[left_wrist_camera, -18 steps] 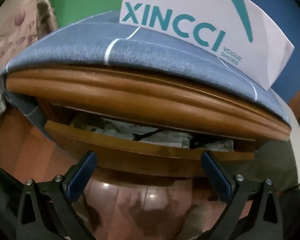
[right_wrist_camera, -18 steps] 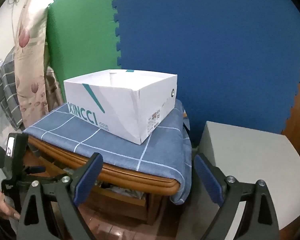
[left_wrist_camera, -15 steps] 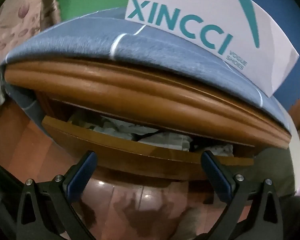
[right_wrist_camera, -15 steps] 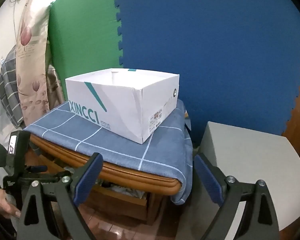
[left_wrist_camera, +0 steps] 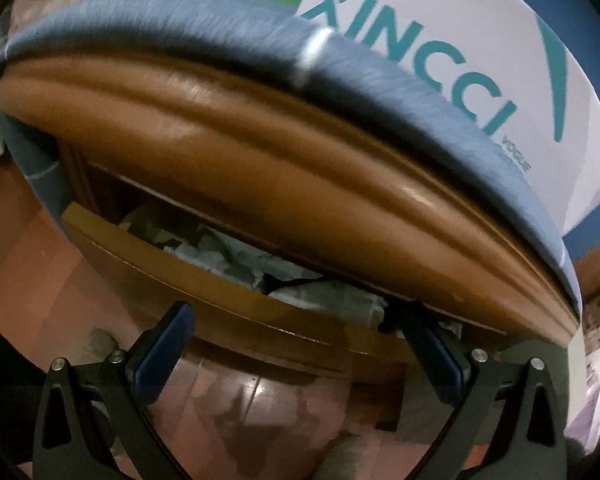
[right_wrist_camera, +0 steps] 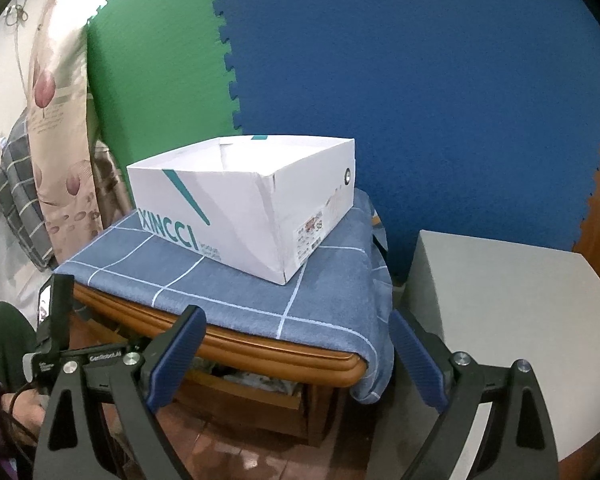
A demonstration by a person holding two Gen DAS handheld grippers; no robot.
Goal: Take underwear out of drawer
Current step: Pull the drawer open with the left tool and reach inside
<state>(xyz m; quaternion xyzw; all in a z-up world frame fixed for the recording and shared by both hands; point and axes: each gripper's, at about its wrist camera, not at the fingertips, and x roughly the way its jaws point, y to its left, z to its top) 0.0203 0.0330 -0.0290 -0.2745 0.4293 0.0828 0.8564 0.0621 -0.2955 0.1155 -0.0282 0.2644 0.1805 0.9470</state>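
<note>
1. Left wrist view:
   - Left gripper low before the drawer, jaws spread wide, nothing between them; right finger tip at 4 o'clock just reaching the drawer's open gap, left finger at 7 o'clock apart from the wood.
   - Drawer pulled partly out beneath the rounded wooden tabletop edge; crumpled pale underwear lying inside, at centre, with a dark piece beside it.
   - Blue checked cloth draped over the top toward 12 o'clock; white XINCCI box at 1 o'clock; frame blurred.
2. Right wrist view:
   - Right gripper held well back from the table, jaws wide apart and empty.
   - White box resting on the cloth at centre; drawer open below at 6 o'clock, pale fabric just visible inside.
   - Left gripper's body at 8 o'clock near the drawer; grey cabinet at 4 o'clock; blue foam mat and green mat behind.
</note>
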